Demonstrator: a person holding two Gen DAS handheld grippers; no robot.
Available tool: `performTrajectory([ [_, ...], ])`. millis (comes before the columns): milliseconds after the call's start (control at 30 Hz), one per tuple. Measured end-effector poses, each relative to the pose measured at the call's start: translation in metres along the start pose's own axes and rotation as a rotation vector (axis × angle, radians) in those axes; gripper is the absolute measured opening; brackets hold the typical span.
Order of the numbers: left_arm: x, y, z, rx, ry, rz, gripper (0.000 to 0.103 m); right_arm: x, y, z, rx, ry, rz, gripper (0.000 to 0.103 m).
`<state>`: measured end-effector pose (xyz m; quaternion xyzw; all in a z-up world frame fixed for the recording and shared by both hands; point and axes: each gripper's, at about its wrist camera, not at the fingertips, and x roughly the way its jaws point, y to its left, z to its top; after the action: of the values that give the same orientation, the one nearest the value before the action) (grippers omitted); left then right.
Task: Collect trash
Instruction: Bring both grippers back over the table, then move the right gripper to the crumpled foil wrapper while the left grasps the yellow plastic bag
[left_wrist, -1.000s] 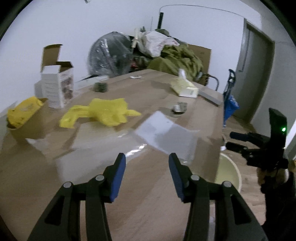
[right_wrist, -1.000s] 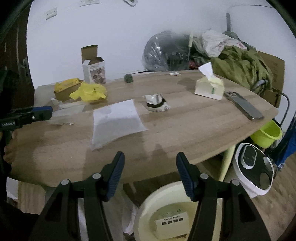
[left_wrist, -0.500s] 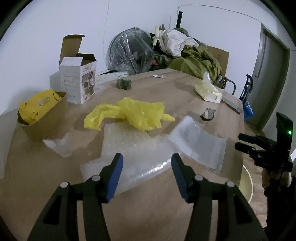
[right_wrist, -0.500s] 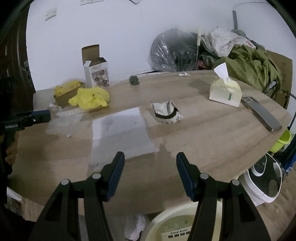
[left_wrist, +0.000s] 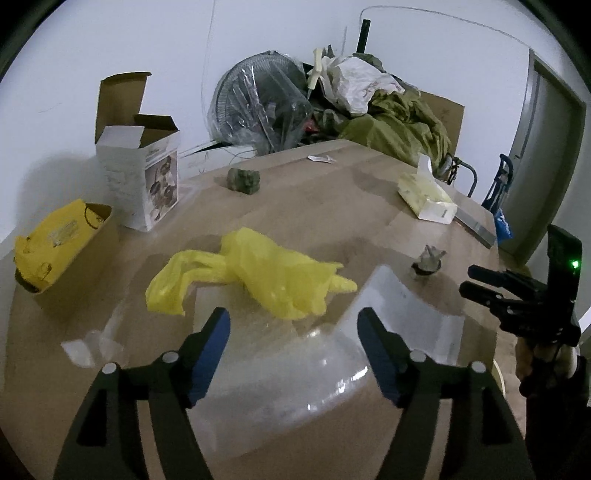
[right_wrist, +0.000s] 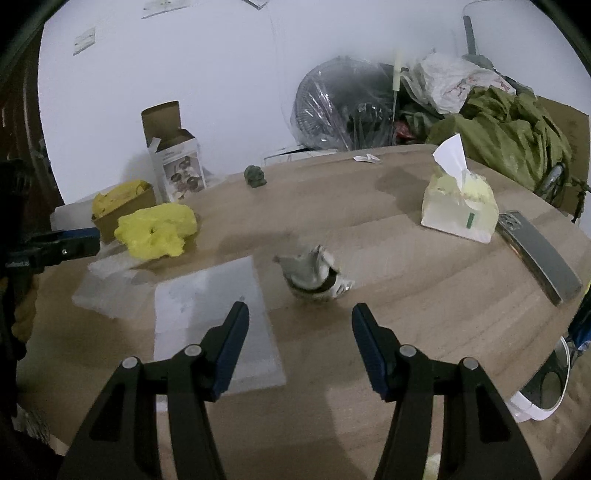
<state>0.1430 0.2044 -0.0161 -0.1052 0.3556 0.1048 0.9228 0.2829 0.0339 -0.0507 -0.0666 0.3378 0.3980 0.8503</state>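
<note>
Bag (left_wrist: 258, 273) — yellow, crumpled, flat

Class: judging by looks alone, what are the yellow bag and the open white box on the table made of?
Yellow bag: thin plastic film, probably; it lies limp, creased and faintly glossy.
Open white box: printed cardboard; the raised flaps show a matt brown inside.

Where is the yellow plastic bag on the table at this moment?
In the left wrist view the yellow plastic bag lies mid-table, just beyond the clear bubble wrap, right of the brown box.
</note>
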Motion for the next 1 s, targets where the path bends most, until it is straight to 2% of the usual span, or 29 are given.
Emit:
performTrajectory([
  [300,0.024,0.001,0.018,-0.022,0.014,-0.002,0.078,0.029,-0.01,0.019,-0.014,0.036,0.003,0.056],
  [433,0.033,0.001,0.023,-0.03,0.01,0.024,0.085,0.042,-0.008,0.025,-0.03,0.054,0.014,0.056],
  [600,0.044,0.002,0.03,-0.042,0.027,0.025,0.085,0.056,-0.004,0.032,-0.066,0.087,0.012,0.056],
  [767,0.057,0.003,0.032,-0.034,0.07,0.033,0.085,0.065,-0.008,0.036,-0.051,0.104,0.006,0.056],
  [1000,0.06,0.009,0.029,-0.043,0.082,0.023,0.085,0.071,-0.008,0.037,-0.047,0.115,0.005,0.056],
])
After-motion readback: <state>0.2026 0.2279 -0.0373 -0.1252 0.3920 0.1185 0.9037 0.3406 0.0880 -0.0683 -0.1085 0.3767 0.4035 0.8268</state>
